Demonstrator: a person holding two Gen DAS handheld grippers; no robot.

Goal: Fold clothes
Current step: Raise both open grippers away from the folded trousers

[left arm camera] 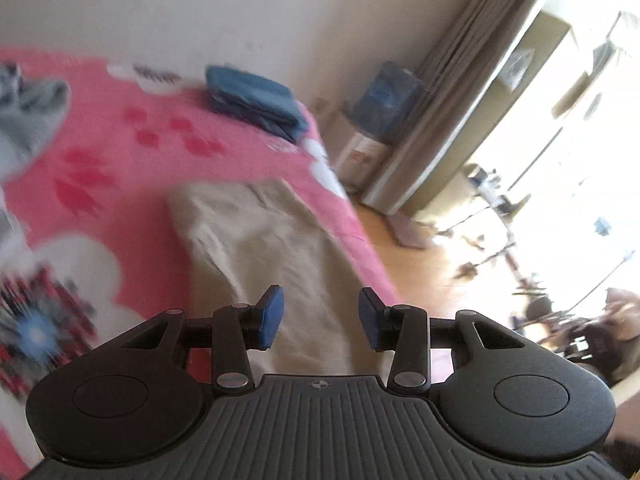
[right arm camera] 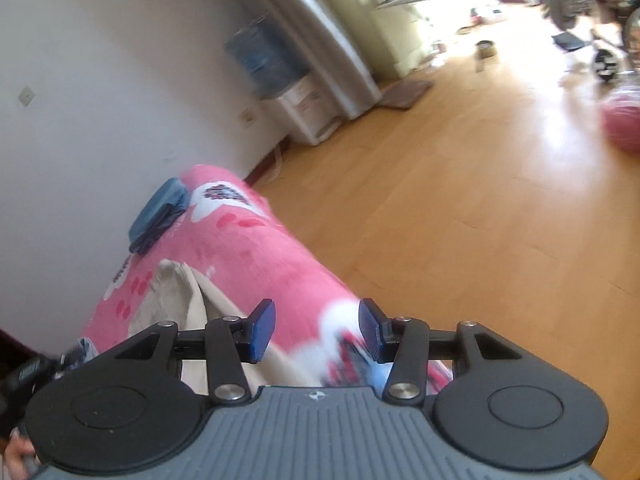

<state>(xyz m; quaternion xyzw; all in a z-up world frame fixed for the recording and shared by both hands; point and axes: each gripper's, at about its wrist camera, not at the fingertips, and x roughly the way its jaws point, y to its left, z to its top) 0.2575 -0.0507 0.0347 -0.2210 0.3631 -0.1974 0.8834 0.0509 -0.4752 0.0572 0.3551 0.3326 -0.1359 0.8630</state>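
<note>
A beige garment (left arm camera: 264, 248) lies flattened on the pink flowered bed cover (left arm camera: 132, 168), running toward the near edge. My left gripper (left arm camera: 320, 316) hovers above its near end, open, with nothing between the blue pads. In the right wrist view the same beige garment (right arm camera: 176, 300) shows at the lower left, partly hidden by the gripper body. My right gripper (right arm camera: 318, 330) stands open and empty above the bed cover's (right arm camera: 260, 248) edge, to the right of the garment. Both views are motion-blurred.
A folded blue stack (left arm camera: 256, 100) sits at the bed's far corner by the wall, also the blue stack (right arm camera: 160, 212). A grey garment (left arm camera: 32, 120) lies at the far left. A water dispenser (right arm camera: 272, 64) and curtain stand beyond the bed. Wooden floor (right arm camera: 440, 220) stretches right.
</note>
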